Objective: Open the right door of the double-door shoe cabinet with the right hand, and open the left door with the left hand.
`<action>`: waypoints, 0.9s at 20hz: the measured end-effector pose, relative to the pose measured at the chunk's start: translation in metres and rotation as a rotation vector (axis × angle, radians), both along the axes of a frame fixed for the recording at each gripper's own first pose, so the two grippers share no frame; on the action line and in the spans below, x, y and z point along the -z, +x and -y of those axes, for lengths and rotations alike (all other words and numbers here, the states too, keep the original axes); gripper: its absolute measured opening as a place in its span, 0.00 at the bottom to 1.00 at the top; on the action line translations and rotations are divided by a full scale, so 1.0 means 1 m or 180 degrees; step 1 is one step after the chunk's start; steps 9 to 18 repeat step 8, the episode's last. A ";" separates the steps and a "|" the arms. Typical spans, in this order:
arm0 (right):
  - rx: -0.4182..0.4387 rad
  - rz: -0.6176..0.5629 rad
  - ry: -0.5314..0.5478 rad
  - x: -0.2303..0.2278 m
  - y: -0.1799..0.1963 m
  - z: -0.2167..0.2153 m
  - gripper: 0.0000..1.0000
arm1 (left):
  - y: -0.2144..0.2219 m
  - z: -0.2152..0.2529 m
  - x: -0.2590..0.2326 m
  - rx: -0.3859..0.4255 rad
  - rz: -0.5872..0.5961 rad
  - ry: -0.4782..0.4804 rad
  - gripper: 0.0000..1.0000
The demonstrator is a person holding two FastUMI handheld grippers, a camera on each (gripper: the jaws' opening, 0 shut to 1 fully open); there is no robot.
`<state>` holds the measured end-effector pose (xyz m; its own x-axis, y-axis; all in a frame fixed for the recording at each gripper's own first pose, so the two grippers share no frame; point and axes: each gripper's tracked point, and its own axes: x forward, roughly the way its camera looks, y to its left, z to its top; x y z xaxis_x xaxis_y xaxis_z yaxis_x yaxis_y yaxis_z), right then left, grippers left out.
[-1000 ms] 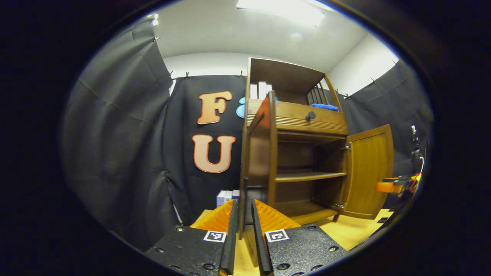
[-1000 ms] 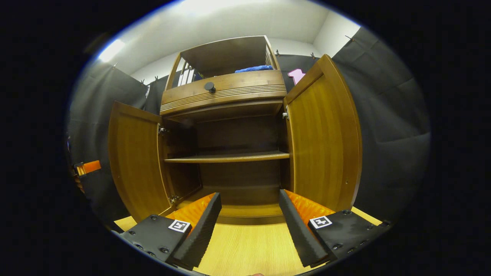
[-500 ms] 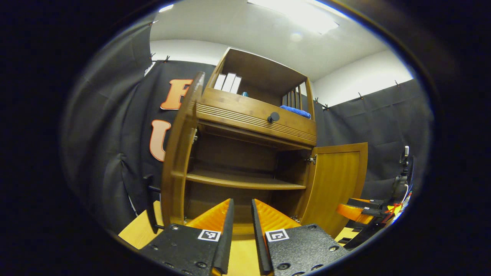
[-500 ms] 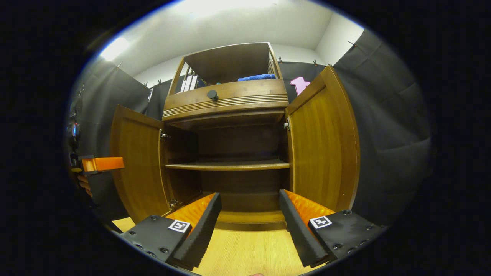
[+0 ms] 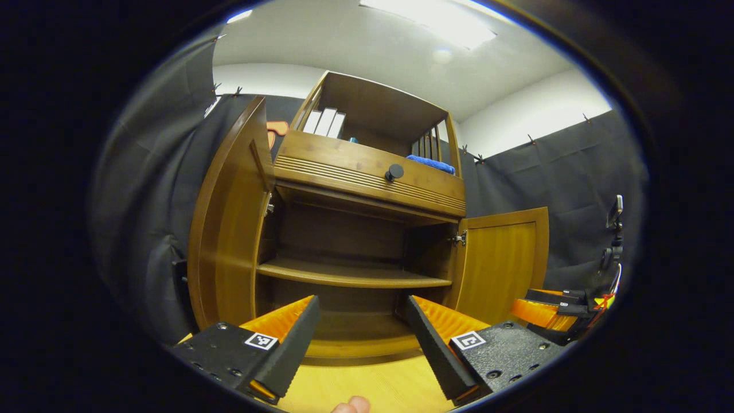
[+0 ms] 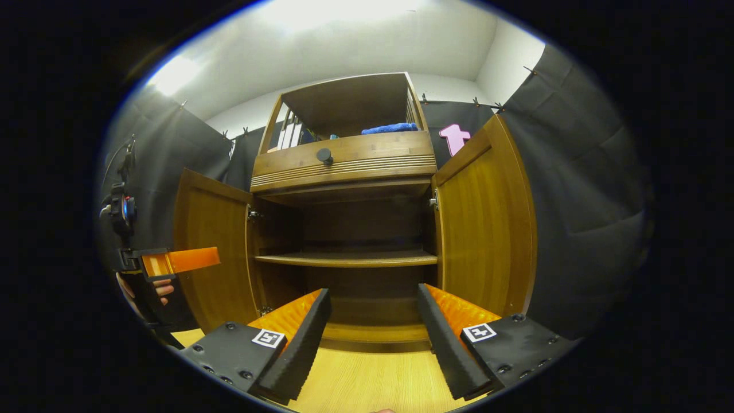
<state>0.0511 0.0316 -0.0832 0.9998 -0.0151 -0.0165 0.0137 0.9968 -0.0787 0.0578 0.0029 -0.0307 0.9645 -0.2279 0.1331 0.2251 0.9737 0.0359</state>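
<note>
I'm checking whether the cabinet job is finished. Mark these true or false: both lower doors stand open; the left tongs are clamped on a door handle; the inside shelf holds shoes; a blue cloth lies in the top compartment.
1. Both lower doors stand open. True: the left door and right door are swung wide.
2. The left tongs are clamped on a door handle. False: they are open, holding nothing.
3. The inside shelf holds shoes. False: it is bare.
4. A blue cloth lies in the top compartment. True.
</note>
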 end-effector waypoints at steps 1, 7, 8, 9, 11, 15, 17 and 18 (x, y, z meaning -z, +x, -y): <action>-0.0014 0.0001 0.0009 0.000 0.001 -0.002 0.89 | 0.000 -0.001 -0.002 -0.0023 0.0022 0.0012 0.95; -0.0031 -0.0034 0.0003 0.002 0.005 -0.004 0.97 | 0.001 -0.015 0.004 -0.0203 -0.0015 0.0087 0.95; -0.0030 -0.0030 0.0001 0.002 0.005 -0.004 0.97 | 0.002 -0.016 0.004 -0.0219 -0.0019 0.0100 0.92; -0.0030 -0.0030 0.0001 0.002 0.005 -0.004 0.97 | 0.002 -0.016 0.004 -0.0219 -0.0019 0.0100 0.92; -0.0030 -0.0030 0.0001 0.002 0.005 -0.004 0.97 | 0.002 -0.016 0.004 -0.0219 -0.0019 0.0100 0.92; -0.0030 -0.0030 0.0001 0.002 0.005 -0.004 0.97 | 0.002 -0.016 0.004 -0.0219 -0.0019 0.0100 0.92; -0.0030 -0.0030 0.0001 0.002 0.005 -0.004 0.97 | 0.002 -0.016 0.004 -0.0219 -0.0019 0.0100 0.92; -0.0030 -0.0030 0.0001 0.002 0.005 -0.004 0.97 | 0.002 -0.016 0.004 -0.0219 -0.0019 0.0100 0.92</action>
